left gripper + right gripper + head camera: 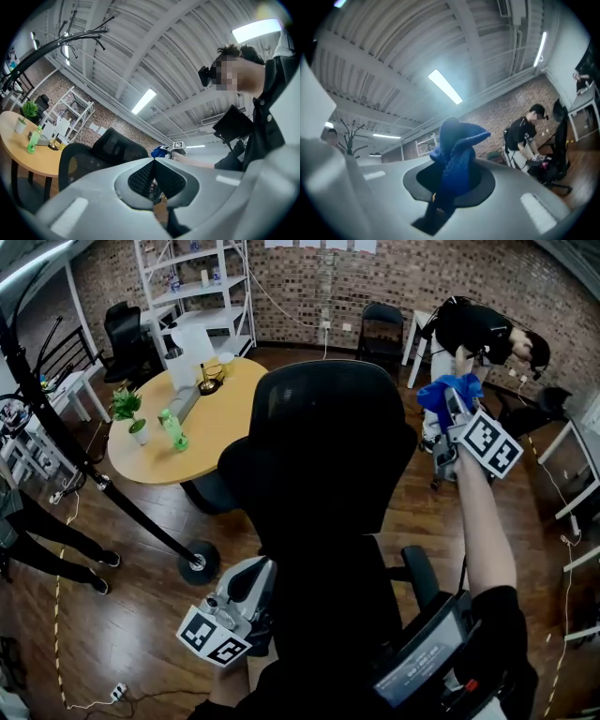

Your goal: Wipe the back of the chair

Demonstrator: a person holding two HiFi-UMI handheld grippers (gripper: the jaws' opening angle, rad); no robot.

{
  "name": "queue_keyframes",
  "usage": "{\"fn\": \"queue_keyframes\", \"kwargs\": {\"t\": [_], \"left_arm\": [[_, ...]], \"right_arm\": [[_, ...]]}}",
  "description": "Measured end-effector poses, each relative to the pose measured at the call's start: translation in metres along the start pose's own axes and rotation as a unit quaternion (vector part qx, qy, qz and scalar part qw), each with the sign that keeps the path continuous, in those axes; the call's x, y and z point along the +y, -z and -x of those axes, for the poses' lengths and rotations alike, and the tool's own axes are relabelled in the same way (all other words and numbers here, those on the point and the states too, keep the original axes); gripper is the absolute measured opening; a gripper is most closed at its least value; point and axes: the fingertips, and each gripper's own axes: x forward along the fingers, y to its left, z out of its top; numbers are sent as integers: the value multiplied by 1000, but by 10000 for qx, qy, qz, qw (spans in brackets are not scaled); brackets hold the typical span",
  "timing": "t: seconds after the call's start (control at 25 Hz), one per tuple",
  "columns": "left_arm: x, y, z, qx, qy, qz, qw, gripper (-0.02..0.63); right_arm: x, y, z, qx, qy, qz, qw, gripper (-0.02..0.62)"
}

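Note:
A black mesh office chair (pixel 319 456) fills the middle of the head view, its back facing me. My right gripper (pixel 448 407) is held up by the backrest's upper right edge, shut on a blue cloth (pixel 439 390) that I cannot tell is touching the chair. In the right gripper view the blue cloth (pixel 454 154) sticks up from between the jaws. My left gripper (pixel 246 601) is low at the chair's left side, near the seat. Its jaws look shut with nothing between them (pixel 153 180). The left gripper view also shows the chair (pixel 93 159) and the cloth (pixel 160 151) beyond.
A round wooden table (pixel 220 427) stands left of the chair with a potted plant (pixel 128 411) and a green bottle (pixel 172 430). A black stand's base (pixel 198 563) is on the floor nearby. White shelving (pixel 202 287) lines the back wall. A person (pixel 478 329) bends over at back right.

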Motion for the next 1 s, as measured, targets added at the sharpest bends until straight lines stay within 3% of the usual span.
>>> {"fn": "queue_keyframes", "kwargs": {"t": [0.08, 0.16, 0.48, 0.68, 1.0], "left_arm": [[-1, 0, 3, 0, 22, 1, 10000, 3], [-1, -1, 7, -11, 24, 6, 10000, 3], [4, -5, 33, -67, -201, -4, 9998, 3], [7, -10, 55, -114, -464, -47, 9988, 3], [14, -19, 93, -197, -965, -153, 9950, 3]], "right_arm": [[3, -12, 14, -292, 236, 421, 9984, 52], [20, -2, 14, -245, 145, 763, 9967, 52], [100, 124, -35, 966, -543, 1726, 9787, 52], [142, 169, -48, 1296, -1006, 1827, 9694, 52], [235, 221, -49, 1399, -2010, 1688, 9547, 52]]}}
